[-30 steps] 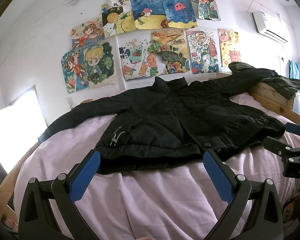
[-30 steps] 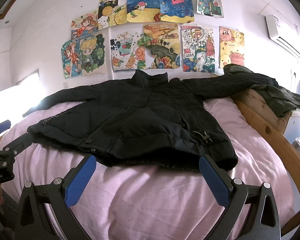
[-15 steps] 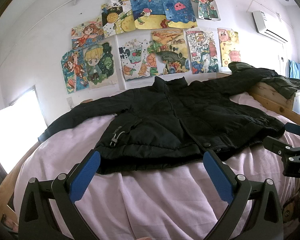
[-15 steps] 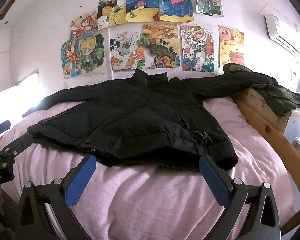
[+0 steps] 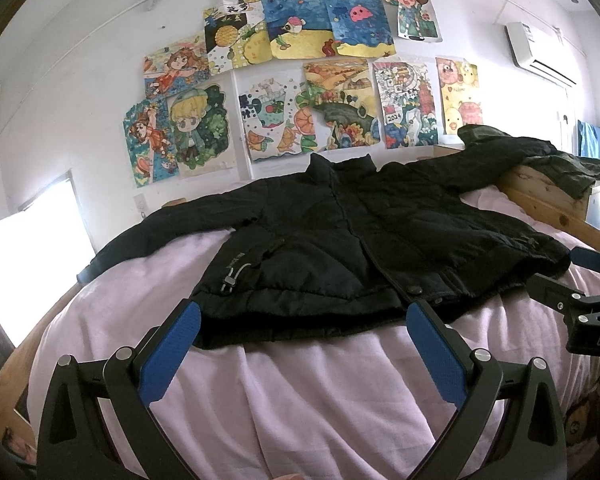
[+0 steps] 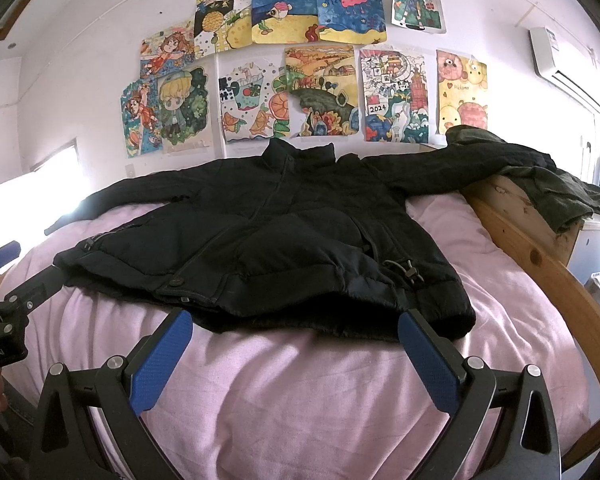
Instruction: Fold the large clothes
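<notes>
A black padded jacket (image 5: pixel 340 240) lies flat and face up on the pink bed sheet (image 5: pixel 320 392), collar towards the wall, both sleeves spread out. It also shows in the right wrist view (image 6: pixel 268 240). My left gripper (image 5: pixel 304 340) is open and empty, hovering just short of the jacket's hem. My right gripper (image 6: pixel 296 344) is open and empty, also just short of the hem. The right sleeve (image 6: pixel 440 168) reaches to the wooden bed rail.
A wooden bed rail (image 6: pixel 540 264) runs along the right side, with a dark green garment (image 6: pixel 560 188) draped over it. Colourful drawings (image 5: pixel 300 80) cover the back wall. A bright window (image 5: pixel 28 248) is at the left. An air conditioner (image 5: pixel 540 48) hangs top right.
</notes>
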The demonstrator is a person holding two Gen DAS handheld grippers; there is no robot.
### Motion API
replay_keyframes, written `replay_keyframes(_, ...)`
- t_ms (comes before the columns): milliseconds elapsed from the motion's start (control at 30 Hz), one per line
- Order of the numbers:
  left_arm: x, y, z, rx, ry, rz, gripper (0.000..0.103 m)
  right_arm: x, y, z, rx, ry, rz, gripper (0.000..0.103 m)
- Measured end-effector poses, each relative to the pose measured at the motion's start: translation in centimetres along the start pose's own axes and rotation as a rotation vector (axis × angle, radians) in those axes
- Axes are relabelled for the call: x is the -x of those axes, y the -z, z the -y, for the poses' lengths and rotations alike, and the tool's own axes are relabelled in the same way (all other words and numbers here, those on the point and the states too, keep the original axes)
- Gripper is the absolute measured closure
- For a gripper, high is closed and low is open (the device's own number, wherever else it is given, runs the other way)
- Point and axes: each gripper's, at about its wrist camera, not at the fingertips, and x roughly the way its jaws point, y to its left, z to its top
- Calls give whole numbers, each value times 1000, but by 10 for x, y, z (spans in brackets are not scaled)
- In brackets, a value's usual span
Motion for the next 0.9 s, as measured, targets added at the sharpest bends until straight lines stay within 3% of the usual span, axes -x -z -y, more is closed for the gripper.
replay_keyframes(700,0,0,0,1,3,-2,2,-1,0,0,-1,0,-3,0)
replay_keyframes(900,-11,3,-16,39,44,-77,2,-8,3,-4,11,38,-32,0)
